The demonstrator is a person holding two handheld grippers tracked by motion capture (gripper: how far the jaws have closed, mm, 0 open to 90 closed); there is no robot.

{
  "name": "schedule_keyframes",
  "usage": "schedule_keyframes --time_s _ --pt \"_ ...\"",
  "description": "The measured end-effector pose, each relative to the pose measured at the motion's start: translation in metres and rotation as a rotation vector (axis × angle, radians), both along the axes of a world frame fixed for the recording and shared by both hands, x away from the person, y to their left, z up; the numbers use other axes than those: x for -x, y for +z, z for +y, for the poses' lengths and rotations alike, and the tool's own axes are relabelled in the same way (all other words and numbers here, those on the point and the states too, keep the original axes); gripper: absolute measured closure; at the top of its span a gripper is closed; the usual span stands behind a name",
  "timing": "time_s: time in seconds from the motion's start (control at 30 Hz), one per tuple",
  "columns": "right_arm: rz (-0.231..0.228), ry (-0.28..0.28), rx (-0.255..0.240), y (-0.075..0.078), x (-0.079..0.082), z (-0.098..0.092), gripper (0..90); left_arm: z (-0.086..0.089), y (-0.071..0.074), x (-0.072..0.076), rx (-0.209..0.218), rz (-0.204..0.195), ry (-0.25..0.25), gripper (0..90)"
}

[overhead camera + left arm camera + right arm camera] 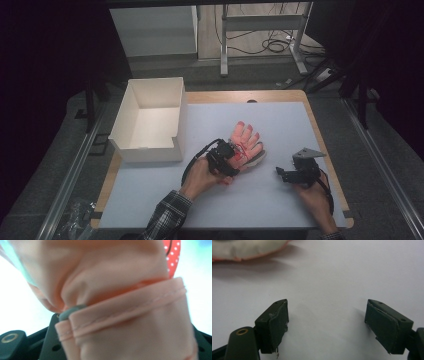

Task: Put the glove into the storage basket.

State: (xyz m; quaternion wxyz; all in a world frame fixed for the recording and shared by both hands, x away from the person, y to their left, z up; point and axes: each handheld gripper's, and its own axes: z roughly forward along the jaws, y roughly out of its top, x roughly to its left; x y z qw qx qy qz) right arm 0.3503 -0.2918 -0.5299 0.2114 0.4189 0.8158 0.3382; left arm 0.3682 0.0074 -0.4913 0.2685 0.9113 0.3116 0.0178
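Observation:
A pink glove (246, 136) lies flat on the white mat (285, 120), fingers pointing away from me. My left gripper (234, 156) is at its cuff end and is shut on it. In the left gripper view the pink cuff fabric (120, 315) is bunched close to the camera, with a grey pad (72, 310) pressing its hem and a red dotted patch (172, 260) behind. My right gripper (280, 173) rests low over the mat to the right of the glove. It stands open (325, 317) with nothing between its jaws. A pale edge of the glove (244, 250) lies beyond it.
An open white box (148, 150) stands at the mat's left side, next to the left hand. Bare mat stretches in front of both hands and to the right of the glove. The wooden table edge (320, 135) borders the mat.

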Motion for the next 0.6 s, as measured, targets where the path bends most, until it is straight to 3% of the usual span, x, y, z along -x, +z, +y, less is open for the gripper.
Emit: schedule_keyframes --time_s 0.1,0.6 --pt "0.0 0.0 0.0 0.0 0.0 0.0 19.4 0.003 0.01 -0.001 0.016 -0.019 0.025 48.0" --pt "0.001 -0.001 -0.001 0.0 0.0 0.0 19.5 0.015 0.055 -0.021 0.009 -0.082 0.102 47.0"
